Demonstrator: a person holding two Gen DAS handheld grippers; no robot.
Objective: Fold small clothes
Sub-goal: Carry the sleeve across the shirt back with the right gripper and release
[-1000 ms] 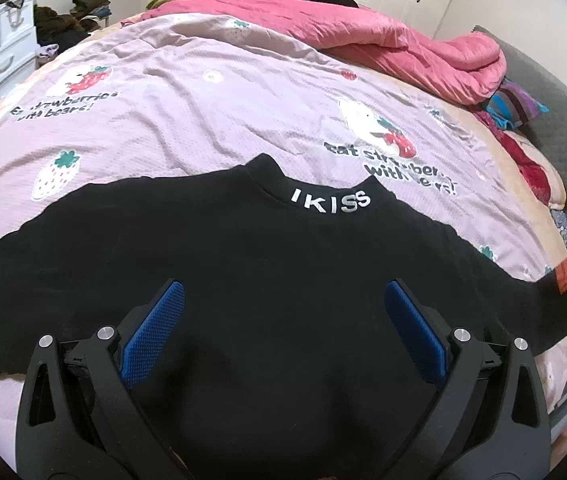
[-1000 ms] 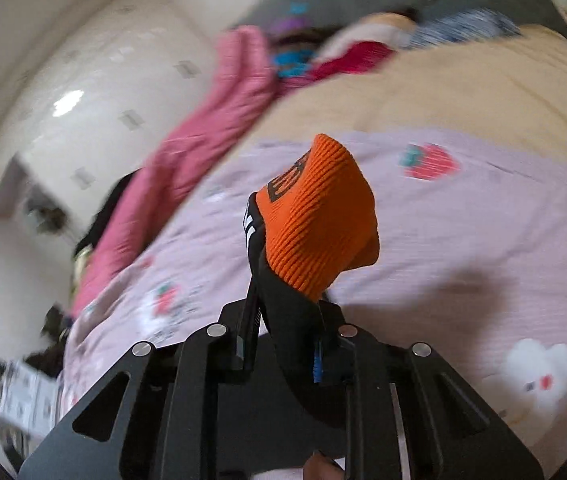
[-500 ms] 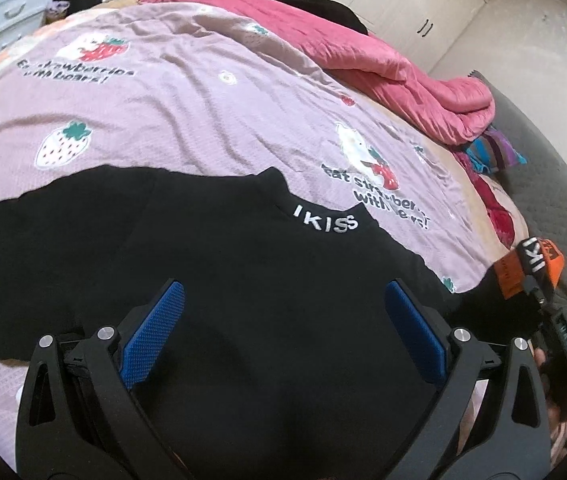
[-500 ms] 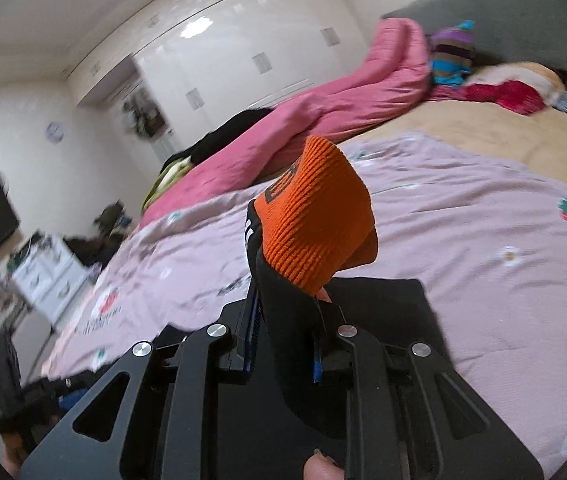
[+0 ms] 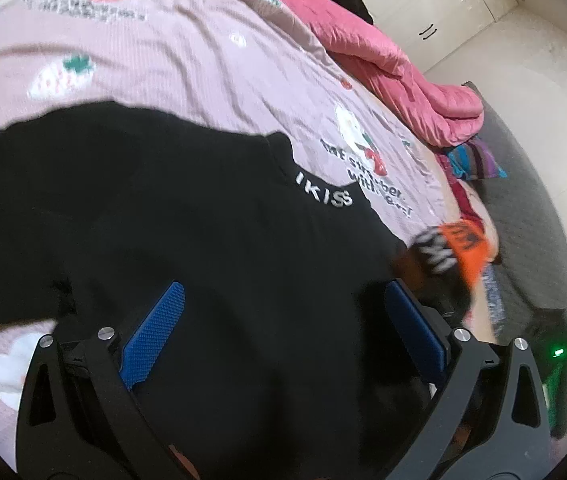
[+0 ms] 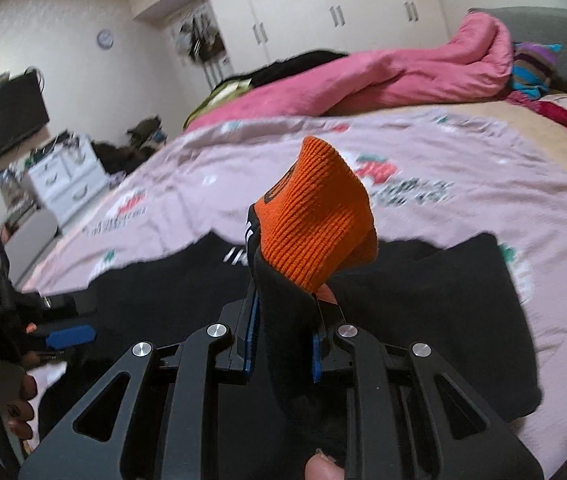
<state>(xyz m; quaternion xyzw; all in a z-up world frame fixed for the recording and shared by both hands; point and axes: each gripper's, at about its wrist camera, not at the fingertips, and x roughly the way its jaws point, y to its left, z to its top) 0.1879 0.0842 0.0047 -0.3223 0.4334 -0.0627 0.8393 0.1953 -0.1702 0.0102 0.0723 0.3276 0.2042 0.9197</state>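
A black sweater (image 5: 211, 264) with white "IKISS" lettering on its collar (image 5: 323, 194) lies spread on the pink bedspread (image 5: 171, 64). My left gripper (image 5: 283, 332) is open and hovers over the sweater's body, holding nothing. My right gripper (image 6: 285, 336) is shut on the sweater's right sleeve, and the orange cuff (image 6: 315, 216) sticks up above its fingers. The sleeve is lifted and folded in over the body. The cuff also shows in the left wrist view (image 5: 463, 248), at the right of the sweater. The left gripper shows at the left edge of the right wrist view (image 6: 69, 336).
A pink quilt (image 6: 383, 80) lies bunched along the far side of the bed. White wardrobes (image 6: 323, 12) stand behind. A white drawer unit (image 6: 67, 180) and a dark TV (image 6: 3, 120) are at the left. Coloured clothes (image 5: 475, 160) lie by the grey headboard.
My right gripper has carried the orange-cuffed sleeve inward over the sweater's body and swung to face the wardrobes. My left gripper has tilted and stayed open above the sweater.
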